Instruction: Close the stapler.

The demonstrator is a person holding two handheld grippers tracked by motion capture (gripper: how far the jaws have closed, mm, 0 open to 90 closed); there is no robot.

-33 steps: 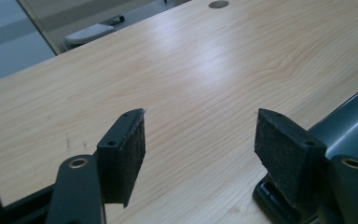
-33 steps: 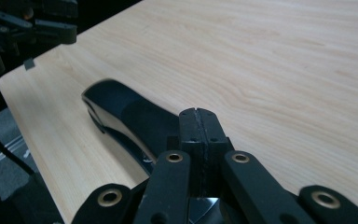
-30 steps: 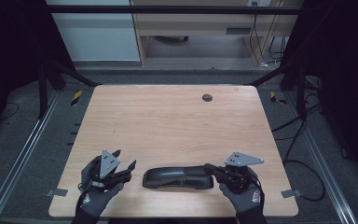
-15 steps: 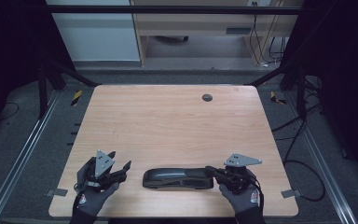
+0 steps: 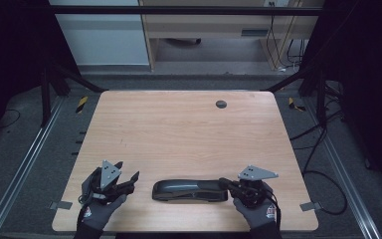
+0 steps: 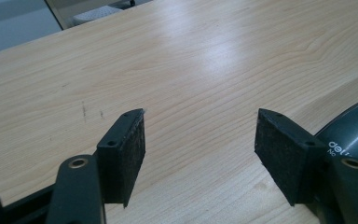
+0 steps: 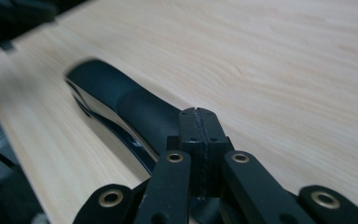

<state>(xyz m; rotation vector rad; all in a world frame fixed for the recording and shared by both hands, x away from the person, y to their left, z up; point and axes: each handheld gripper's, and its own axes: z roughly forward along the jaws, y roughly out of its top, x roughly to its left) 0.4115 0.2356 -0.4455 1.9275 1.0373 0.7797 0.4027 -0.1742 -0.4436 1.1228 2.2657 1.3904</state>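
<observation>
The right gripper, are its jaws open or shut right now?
Shut. In the right gripper view, the right gripper has its two black pads pressed together with nothing between them, above the dark stapler.

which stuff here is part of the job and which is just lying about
In the job:
- long dark grey stapler lying flat near the table's front edge
- right gripper, jaws shut, at the stapler's right end
- left gripper, jaws open, left of the stapler

Lying about:
- small round dark grommet in the light wooden table
</observation>
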